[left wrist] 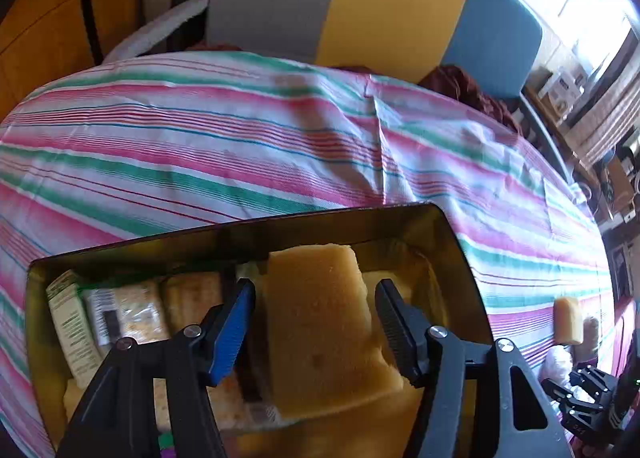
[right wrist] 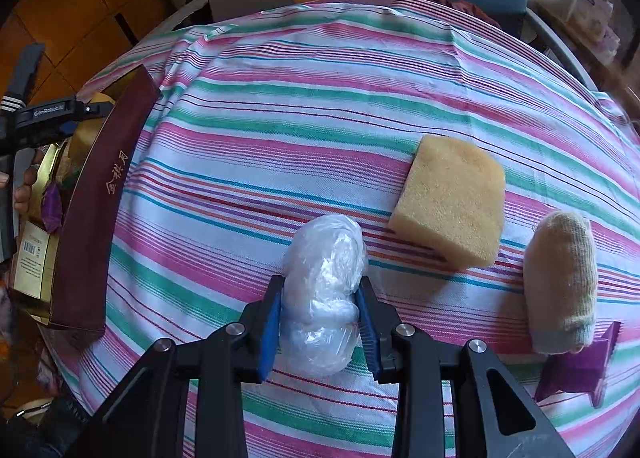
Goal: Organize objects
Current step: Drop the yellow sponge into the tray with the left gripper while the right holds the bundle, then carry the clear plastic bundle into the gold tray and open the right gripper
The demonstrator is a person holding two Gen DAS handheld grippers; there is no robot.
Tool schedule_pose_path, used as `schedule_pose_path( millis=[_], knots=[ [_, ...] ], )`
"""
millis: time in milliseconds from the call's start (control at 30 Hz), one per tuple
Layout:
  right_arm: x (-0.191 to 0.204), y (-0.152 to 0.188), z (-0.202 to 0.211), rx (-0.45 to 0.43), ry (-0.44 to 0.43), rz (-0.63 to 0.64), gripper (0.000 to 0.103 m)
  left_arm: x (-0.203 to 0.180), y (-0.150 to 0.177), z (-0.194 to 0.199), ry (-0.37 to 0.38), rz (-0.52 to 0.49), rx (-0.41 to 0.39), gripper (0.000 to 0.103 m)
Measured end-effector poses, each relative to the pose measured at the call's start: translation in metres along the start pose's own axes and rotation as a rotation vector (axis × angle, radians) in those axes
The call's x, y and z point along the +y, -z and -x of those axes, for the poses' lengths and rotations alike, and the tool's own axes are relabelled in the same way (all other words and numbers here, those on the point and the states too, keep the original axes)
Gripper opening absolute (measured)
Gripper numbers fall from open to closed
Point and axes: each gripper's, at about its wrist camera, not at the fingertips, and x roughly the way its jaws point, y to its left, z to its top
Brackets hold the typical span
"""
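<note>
A maroon box with a gold lining (left wrist: 240, 232) lies on the striped tablecloth, with my left gripper (left wrist: 315, 290) directly above it. Its jaws stand open on either side of a yellow sponge (left wrist: 320, 322) that rests in the box, with a gap on each side. Beside the sponge sit several wrapped packets (left wrist: 136, 314) and a small carton (left wrist: 72, 322). In the right wrist view my right gripper (right wrist: 321, 286) is shut on a clear plastic bag bundle (right wrist: 324, 254) lying on the cloth. The same box (right wrist: 100, 198) stands at the left there.
On the cloth to the right of the bag lie a second yellow sponge (right wrist: 452, 202), a rolled cream sock (right wrist: 560, 282) and a purple packet (right wrist: 576, 366). Grey, yellow and blue chair backs (left wrist: 392, 10) line the table's far edge. There is wooden floor to the left.
</note>
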Motion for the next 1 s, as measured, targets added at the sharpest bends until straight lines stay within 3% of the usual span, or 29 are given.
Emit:
schedule_pose_path(
  millis=[267, 633, 1000],
  knots=[
    [0.002, 0.001, 0.0, -0.003, 0.016, 0.017, 0.035, -0.003, 0.035, 0.057, -0.062, 0.006, -0.103, 0.064],
    [0.004, 0.002, 0.0, -0.006, 0.05, 0.047, 0.035, -0.02, 0.103, 0.12, -0.064, -0.041, -0.241, 0.064],
    [0.006, 0.003, 0.001, -0.01, 0.075, 0.065, 0.035, -0.02, 0.139, 0.13, -0.069, -0.048, -0.246, 0.064]
  ],
)
